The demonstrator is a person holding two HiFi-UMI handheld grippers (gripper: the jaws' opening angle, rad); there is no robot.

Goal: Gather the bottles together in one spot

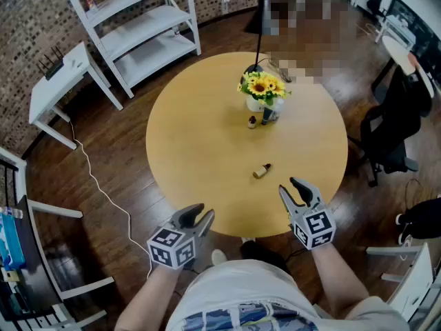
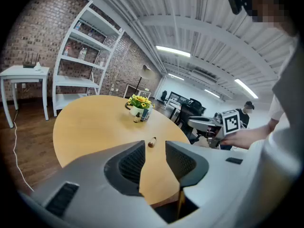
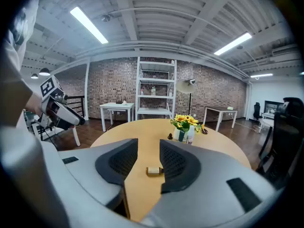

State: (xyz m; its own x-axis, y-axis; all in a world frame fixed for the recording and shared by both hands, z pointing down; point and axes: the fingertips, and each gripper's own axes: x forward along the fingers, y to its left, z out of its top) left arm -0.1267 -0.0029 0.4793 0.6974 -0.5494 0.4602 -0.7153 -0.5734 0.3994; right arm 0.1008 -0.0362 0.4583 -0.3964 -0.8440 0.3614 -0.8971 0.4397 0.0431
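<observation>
left gripper (image 1: pixel 204 212): over the table's near rim, near-left of the vase and well apart from it; jaws released, with a clear gap between the pads and nothing in it.
right gripper (image 1: pixel 290 187): over the near rim, near-right of the vase; jaws parted and empty.
lying bottle (image 1: pixel 261 171): on its side on the table, between the vase and the right gripper, touching neither; its dark cap is on the far end.
gripper views against head view: each gripper view frames the lying bottle in the gap of its own jaws; only the head view shows it lying out ahead of the fingertips, untouched.
upright bottle (image 1: pixel 252 121): small and brown, standing just beside the vase on its near-left.
dark bottle (image 1: pixel 267 116): upright against the vase's near side; I cannot tell whether they touch.
vase (image 1: pixel 255 104): white, holding sunflowers, on the table's far half.
table (image 1: pixel 193 150): round, tan.
cross-sight: the left gripper view alone shows the right gripper side-on, with the hand (image 2: pixel 247 137) that holds it; the right gripper view shows the left gripper at its left edge.
shelf (image 1: pixel 148 26): white, far-left of the vase; the right gripper view sets it straight behind the vase, against a brick wall.
chair (image 1: pixel 393 136): black, right of the vase, off the table.
</observation>
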